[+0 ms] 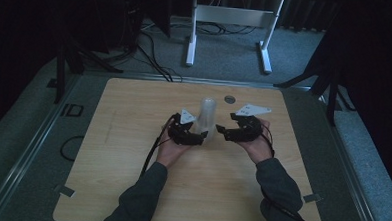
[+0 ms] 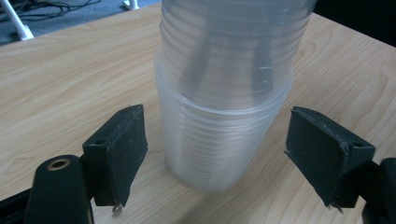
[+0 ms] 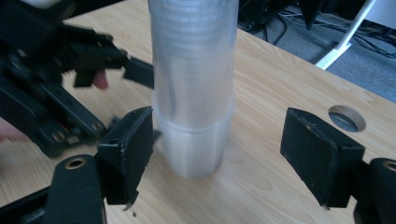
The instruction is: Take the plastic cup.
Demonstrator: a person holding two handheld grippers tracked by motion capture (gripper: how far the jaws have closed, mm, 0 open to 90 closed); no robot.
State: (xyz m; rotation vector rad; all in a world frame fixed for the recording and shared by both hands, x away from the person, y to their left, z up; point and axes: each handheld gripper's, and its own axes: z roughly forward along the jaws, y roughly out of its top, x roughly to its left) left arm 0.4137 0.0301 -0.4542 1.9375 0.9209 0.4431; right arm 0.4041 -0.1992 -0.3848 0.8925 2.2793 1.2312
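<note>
Revealing table hole (image 3: 346,118) beside cup stack (image 3: 194,88).

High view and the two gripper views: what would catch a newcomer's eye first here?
The tall stack of clear plastic cups stands upright near the middle of the wooden table. The left gripper and right gripper flank its base from either side, both with jaws open. In the left gripper view the stack sits between the pads without touching them. Beyond the table, a white frame stands on the grey floor.
</note>
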